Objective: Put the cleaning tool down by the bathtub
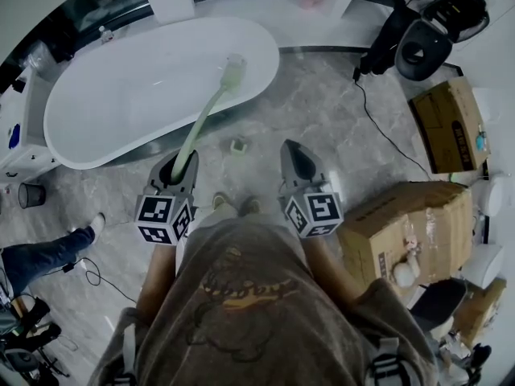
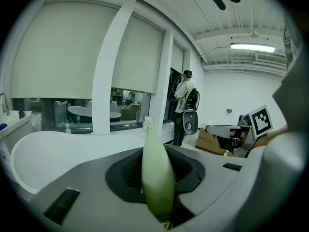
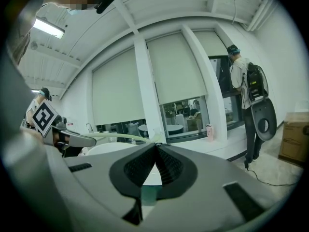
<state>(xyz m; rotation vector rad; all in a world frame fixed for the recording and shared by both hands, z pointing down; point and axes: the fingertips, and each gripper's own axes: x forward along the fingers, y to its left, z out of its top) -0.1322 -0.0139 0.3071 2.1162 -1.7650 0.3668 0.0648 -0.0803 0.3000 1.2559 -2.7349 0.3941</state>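
The left gripper [image 2: 157, 190] is holding its jaws clenched on the pale green handle of the cleaning tool [image 2: 155, 163]. It is gripping near the handle's end, so the long shaft is sticking out forward. In the head view the brush head [image 1: 233, 72] is hanging over the rim of the bathtub [image 1: 121, 107], so the tool is not yet set down. The right gripper [image 3: 155, 151] is pressing its jaws together on nothing and is probably just riding alongside as the spare. Both grippers are pointing toward the tub, likely because the person is carrying the tool to a spot on the marble floor [image 1: 322, 111] beside it.

The handle's butt end is hiding inside the left jaws, and the bristles are reading only as a pale blob. A small greenish object [image 1: 238, 145] is lying on the floor between the grippers and the tub, too small to identify. The person's torso is covering the floor underfoot, and the cardboard boxes [image 1: 418, 223] are partly cut off at the right
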